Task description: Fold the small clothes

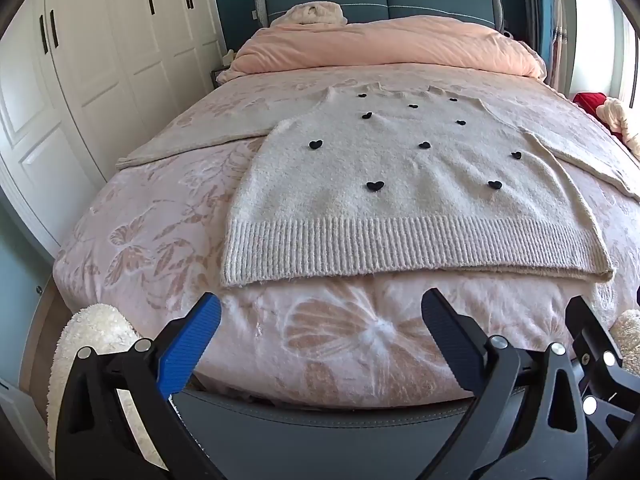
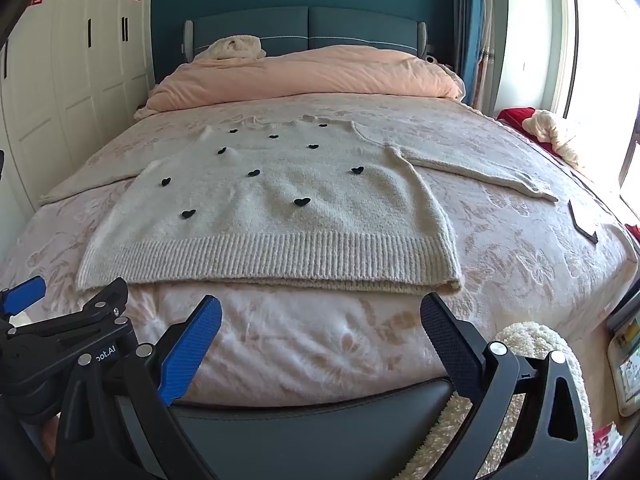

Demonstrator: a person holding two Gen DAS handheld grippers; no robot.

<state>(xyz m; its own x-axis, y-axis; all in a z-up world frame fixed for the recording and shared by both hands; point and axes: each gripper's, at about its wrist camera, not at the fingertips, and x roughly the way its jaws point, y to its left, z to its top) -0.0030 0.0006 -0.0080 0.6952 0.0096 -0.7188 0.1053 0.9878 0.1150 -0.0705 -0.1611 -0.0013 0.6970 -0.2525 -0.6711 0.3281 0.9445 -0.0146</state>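
A cream knitted sweater (image 1: pixel 384 176) (image 2: pixel 276 216) with small black hearts lies flat on the bed, front up, ribbed hem toward me and both sleeves spread sideways. My left gripper (image 1: pixel 320 312) hangs open over the bed's foot, just short of the hem, nothing between its fingers. My right gripper (image 2: pixel 320 314) is also open and empty, short of the hem's right half. In the right wrist view the left gripper (image 2: pixel 28 300) shows at the left edge.
The bed has a pink floral cover (image 1: pixel 168 216) and a folded peach duvet (image 1: pixel 384 46) by the headboard. A white wardrobe (image 1: pixel 80 60) stands left. A dark phone (image 2: pixel 582 220) lies on the bed's right side. A padded dark footboard (image 2: pixel 320 420) runs below the grippers.
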